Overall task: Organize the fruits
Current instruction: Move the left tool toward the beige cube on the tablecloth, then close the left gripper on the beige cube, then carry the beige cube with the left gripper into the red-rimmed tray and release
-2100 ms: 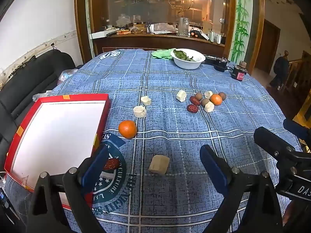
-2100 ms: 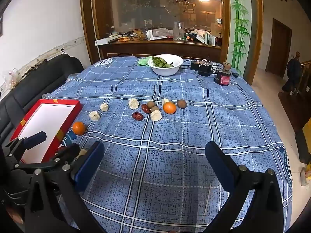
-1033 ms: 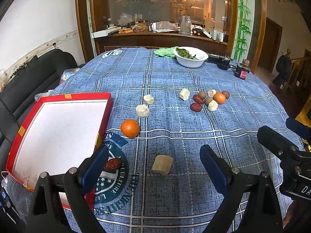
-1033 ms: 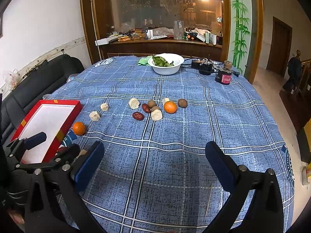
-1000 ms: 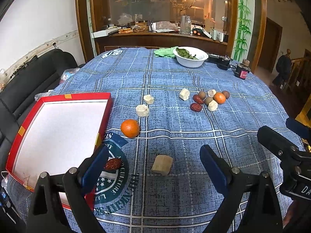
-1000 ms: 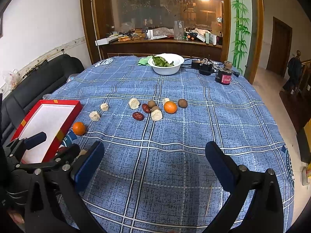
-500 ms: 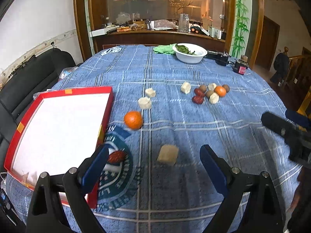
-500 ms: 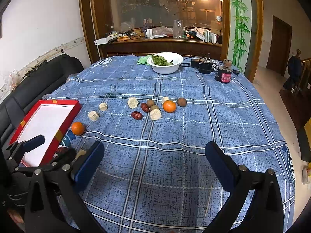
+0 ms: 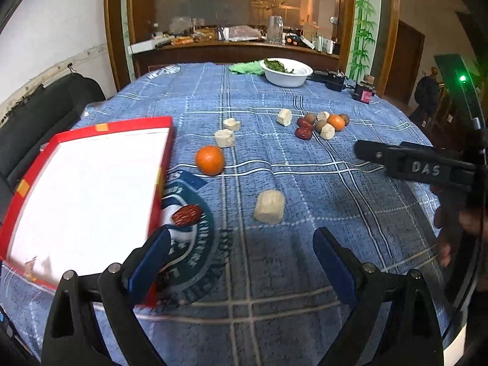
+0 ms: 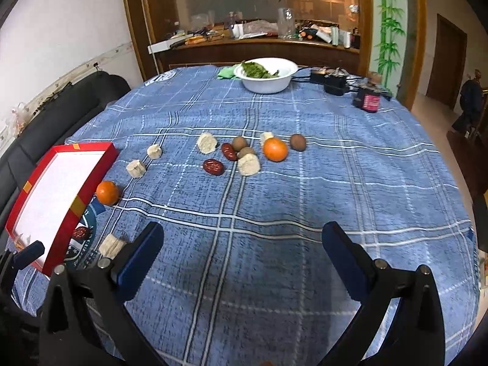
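On the blue checked tablecloth [image 9: 305, 189] you had brought your left gripper [image 9: 241, 262], wide open and empty like your right gripper [image 10: 241, 256], closer to the pale chunk [image 9: 269, 206] beside the red tray's [image 9: 164, 152] near corner, so sorting had barely begun.

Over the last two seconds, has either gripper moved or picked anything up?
Nothing was taken hold of or let go. The left gripper swung toward the red tray, so the pale chunk and the red date now sit further right in its view. The right gripper edged forward toward the fruit cluster. Both remain open and empty; fruits and tray lie where they were.
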Motion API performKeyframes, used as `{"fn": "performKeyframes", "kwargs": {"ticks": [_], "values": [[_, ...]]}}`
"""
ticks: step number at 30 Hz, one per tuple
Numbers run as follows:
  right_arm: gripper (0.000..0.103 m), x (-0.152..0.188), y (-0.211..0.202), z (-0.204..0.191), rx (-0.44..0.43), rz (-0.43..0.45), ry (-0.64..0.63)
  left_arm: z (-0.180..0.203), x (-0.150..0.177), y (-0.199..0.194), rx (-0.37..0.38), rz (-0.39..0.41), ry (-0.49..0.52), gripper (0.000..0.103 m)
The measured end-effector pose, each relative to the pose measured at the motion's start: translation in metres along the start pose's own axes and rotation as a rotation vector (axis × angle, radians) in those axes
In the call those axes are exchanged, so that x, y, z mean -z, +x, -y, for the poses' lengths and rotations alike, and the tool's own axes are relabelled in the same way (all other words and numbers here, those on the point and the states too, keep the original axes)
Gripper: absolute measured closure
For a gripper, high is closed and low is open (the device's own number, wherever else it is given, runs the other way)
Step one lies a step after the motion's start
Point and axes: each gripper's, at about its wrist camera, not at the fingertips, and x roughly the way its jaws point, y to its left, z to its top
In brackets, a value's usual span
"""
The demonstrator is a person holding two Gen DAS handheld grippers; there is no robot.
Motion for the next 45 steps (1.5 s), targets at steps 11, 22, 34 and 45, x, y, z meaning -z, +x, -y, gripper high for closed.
{"fn": "performKeyframes", "kwargs": {"ticks": [11,22,34,45], "values": [[0.027,-0.043,0.070,0.012,0.055,-0.054,-0.035,0.009,-0.022,0.042,0.001,-0.063,-0.019,0.029],[0.060,-0.051,0.106,0.015,0.047,-0.103,-0.056,0.026,-0.027,0.064,-0.054,-0.127,0.043,0.074],[0.075,-0.038,0.072,0.023,0.031,-0.050,-0.019,0.021,-0.029,0.051,0.013,-0.109,0.015,0.077],[0.075,-0.016,0.016,0.004,-0.026,0.025,-0.023,-0.010,-0.029,-0.004,0.092,0.032,-0.062,0.077]]}}
